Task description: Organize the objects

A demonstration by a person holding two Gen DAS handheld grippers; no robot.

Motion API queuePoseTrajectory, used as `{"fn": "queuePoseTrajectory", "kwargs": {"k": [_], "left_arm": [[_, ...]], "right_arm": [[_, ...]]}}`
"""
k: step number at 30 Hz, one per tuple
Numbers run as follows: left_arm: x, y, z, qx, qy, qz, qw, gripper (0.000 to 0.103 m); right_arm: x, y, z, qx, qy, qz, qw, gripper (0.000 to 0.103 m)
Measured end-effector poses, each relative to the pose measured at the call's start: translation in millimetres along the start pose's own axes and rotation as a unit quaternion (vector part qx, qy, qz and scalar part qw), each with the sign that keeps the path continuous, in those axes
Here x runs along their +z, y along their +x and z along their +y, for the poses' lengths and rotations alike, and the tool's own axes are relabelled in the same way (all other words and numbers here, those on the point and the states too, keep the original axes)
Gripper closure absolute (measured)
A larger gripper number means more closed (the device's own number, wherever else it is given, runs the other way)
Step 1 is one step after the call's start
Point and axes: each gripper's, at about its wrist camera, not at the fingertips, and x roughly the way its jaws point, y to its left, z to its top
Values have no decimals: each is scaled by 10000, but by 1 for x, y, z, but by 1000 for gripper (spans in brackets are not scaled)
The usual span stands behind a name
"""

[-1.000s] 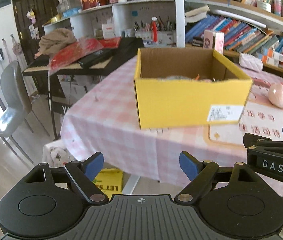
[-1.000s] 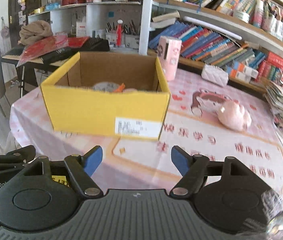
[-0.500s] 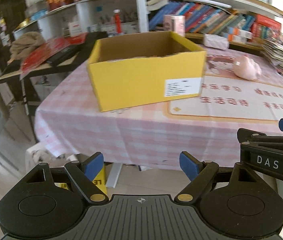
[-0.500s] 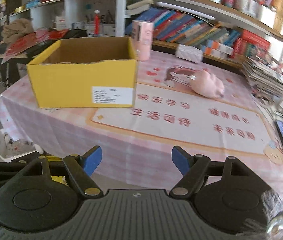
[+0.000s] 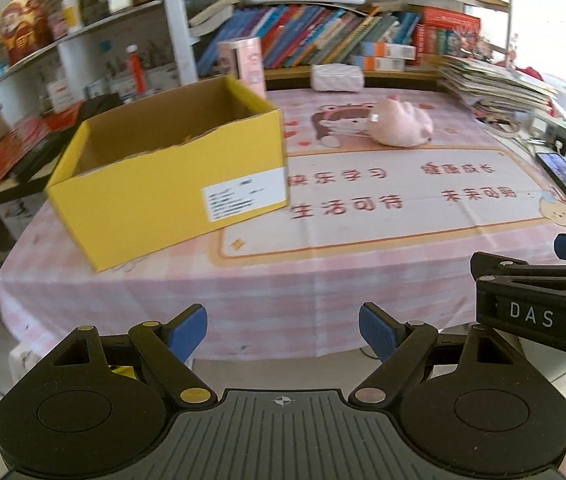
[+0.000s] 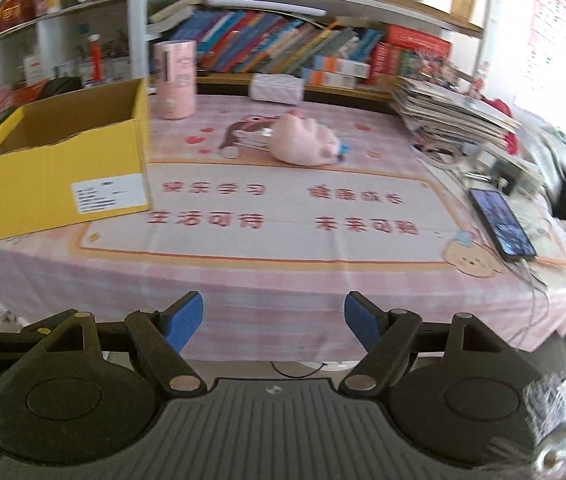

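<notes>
An open yellow cardboard box (image 5: 171,184) (image 6: 63,172) stands on the left part of a pink checked table (image 5: 283,280) (image 6: 283,276). A pink plush toy (image 5: 401,122) (image 6: 307,144) lies farther back, right of the box. A pink cylinder (image 5: 249,62) (image 6: 174,78) stands behind the box. My left gripper (image 5: 283,330) is open and empty, short of the table's front edge. My right gripper (image 6: 274,318) is open and empty too, beside the left one, also off the table. What lies inside the box is hidden by its wall.
A phone (image 6: 501,222) lies near the table's right edge, with cables (image 6: 539,280) beside it. A stack of magazines (image 6: 451,114) and a white tissue box (image 6: 277,88) sit at the back. Bookshelves (image 6: 295,48) line the wall behind. A printed mat (image 6: 267,216) covers the table's middle.
Both grippers swung to the right along the table's front, so the yellow box slid left in both views. The plush toy, phone and magazines came into fuller view. Both stayed open.
</notes>
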Motion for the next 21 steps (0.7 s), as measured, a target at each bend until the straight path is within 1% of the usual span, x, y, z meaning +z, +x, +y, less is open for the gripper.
{"fn": "queuePoseTrajectory", "kwargs": {"k": [4,11,21], "left_arm": [[10,10,-12,-92,77,3,9999,18],[32,30,-29,-135,74,40,9999,18],[68,69,-42,7,-182,172,9997,18]], "right_arm": [[5,7,-14,-107,108,16,9999,26],[22,31,-33,-178,130,96,9997,26],[60,78,-52,-5,-59,185,9998,26]]}}
